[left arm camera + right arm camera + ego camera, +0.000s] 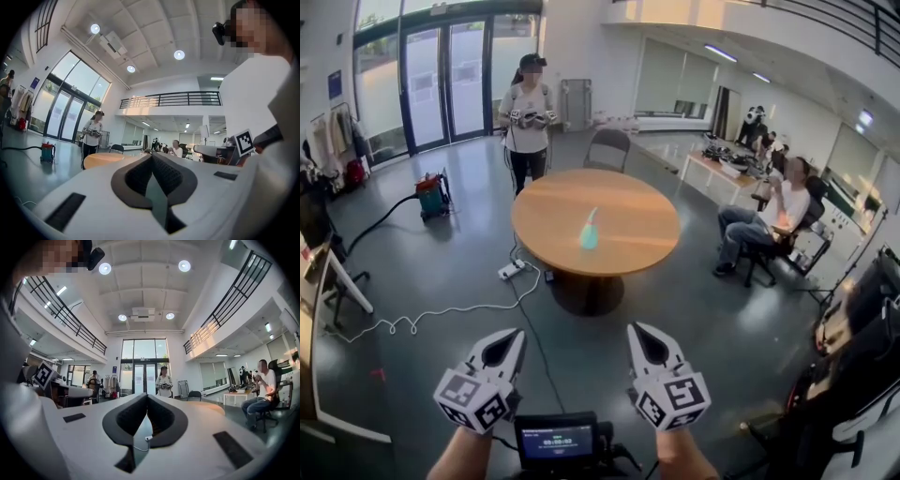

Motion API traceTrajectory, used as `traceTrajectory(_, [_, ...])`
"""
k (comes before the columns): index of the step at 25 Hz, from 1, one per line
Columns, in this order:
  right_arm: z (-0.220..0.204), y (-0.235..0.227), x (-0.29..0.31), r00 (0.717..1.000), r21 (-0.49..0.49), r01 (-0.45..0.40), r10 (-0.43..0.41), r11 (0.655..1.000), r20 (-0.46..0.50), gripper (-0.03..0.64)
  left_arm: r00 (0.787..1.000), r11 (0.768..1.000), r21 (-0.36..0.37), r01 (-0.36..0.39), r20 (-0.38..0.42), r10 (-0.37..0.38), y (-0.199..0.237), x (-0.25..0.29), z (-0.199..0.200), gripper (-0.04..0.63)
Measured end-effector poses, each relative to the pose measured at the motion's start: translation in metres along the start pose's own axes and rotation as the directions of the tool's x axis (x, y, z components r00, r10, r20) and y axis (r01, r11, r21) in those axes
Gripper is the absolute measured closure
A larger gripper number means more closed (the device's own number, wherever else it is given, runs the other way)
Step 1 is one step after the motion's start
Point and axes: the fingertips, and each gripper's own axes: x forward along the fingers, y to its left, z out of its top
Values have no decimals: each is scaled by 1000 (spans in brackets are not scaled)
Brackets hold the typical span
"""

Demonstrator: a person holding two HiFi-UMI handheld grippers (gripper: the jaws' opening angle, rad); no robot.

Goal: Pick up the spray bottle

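"Where's the spray bottle (590, 230)?"

"On the round table (637, 202) ahead of me, near its middle, well apart from both my grippers."

"And the grippers?"

"My left gripper (517, 336) is fully closed, jaws pressed together with nothing between them. My right gripper (635, 330) is the same, closed and empty. I hold them side by side, pointing level."

"Anyone nearby?"

"A standing person (526, 117) behind the table, a seated person (769, 220) off to its right."

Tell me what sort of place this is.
Probably an open lab or office hall: tall glass entrance doors, a railed mezzanine, and a work desk crowded with equipment.
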Motion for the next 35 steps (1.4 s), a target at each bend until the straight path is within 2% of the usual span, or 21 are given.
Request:
traceTrajectory(11, [4,-84,37,999,-19,-49,50,999,23,606,1000,1000,19,-4,27,3,-17,93,2,591])
traceTrajectory(16, [-3,-100,55,997,9,-71,70,997,13,606,999,999,22,-40,25,39,-4,113,2,591])
traceTrajectory(21, [-6,-117,76,999,23,-50,50,998,-6,604,1000,1000,-1,-24,18,24,6,138,4,591])
traceTrajectory(25, [-9,-123,105,999,13,-29,29,1000,-19,604,1000,1000,-15,-7,6,8,35,158,2,591])
traceTrajectory(35, [-8,-118,219,998,0,44,-44,999,-36,601,998,999,-10,53,20,-53,150,210,24,591])
